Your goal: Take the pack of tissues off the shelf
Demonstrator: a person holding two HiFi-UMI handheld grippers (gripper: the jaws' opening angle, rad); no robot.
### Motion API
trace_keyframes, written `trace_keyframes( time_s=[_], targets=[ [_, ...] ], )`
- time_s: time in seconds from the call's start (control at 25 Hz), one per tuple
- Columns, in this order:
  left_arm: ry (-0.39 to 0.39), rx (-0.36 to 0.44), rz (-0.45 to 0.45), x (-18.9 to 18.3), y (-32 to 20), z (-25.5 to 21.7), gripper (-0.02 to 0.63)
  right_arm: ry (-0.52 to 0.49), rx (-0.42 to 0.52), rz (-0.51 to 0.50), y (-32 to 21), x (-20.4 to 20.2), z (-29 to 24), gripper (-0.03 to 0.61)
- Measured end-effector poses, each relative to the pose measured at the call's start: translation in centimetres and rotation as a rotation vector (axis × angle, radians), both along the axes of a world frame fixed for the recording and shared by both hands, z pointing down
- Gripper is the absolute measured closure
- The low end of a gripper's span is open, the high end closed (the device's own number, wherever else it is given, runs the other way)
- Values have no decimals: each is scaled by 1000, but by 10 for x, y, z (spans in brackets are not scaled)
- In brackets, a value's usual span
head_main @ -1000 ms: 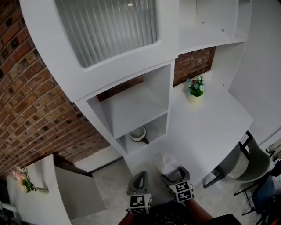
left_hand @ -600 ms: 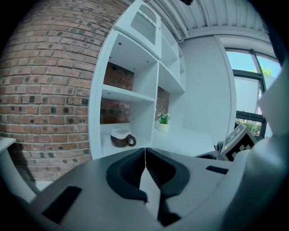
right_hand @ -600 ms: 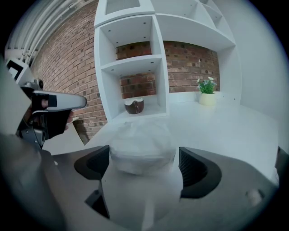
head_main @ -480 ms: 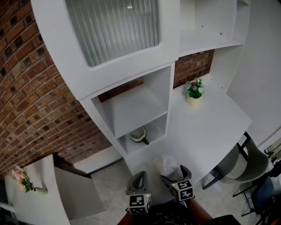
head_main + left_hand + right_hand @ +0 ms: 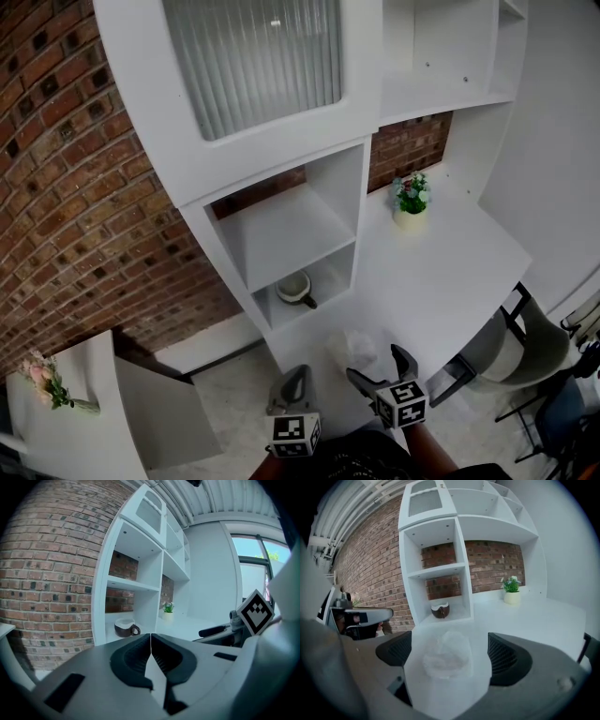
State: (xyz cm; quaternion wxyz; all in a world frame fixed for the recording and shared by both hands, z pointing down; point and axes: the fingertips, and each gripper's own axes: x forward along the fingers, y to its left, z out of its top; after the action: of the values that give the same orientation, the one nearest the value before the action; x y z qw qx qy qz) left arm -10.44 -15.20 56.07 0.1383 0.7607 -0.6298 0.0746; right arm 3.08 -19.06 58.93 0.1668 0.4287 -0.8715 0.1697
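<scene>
right gripper (image 5: 374, 361) opening, tissue pack (image 5: 446, 660) between fingers (image 5: 507, 660)

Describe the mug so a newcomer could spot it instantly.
Find the tall white shelf unit against the brick wall. Its lowest open compartment holds a squat dark mug with a pale inside; the potted plant stands outside, on the white desk.

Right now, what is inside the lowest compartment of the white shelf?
A dark mug with a handle stands there, pale on the inside. Whether the mug holds anything cannot be made out.
</scene>
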Motion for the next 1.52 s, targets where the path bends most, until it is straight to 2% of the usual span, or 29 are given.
trace_keyframes(
  time_s=[0.4, 0.6, 0.68, 0.84, 1.52],
  targets=[
    [26, 61, 9, 4, 9, -30, 603, -66, 121, 1, 11, -3, -49, 89],
    [33, 86, 16, 6, 16, -39, 602, -87, 130, 19, 21, 2, -55, 95],
    [32, 99, 14, 3, 17, -43, 601, -77, 155, 26, 23, 1, -58, 117],
    [29, 104, 8, 0, 19, -43, 601, -43, 218, 43, 24, 2, -58, 246],
    [28, 112, 23, 1, 18, -45, 601, -41, 261, 58, 28, -6, -65, 554]
  ],
)
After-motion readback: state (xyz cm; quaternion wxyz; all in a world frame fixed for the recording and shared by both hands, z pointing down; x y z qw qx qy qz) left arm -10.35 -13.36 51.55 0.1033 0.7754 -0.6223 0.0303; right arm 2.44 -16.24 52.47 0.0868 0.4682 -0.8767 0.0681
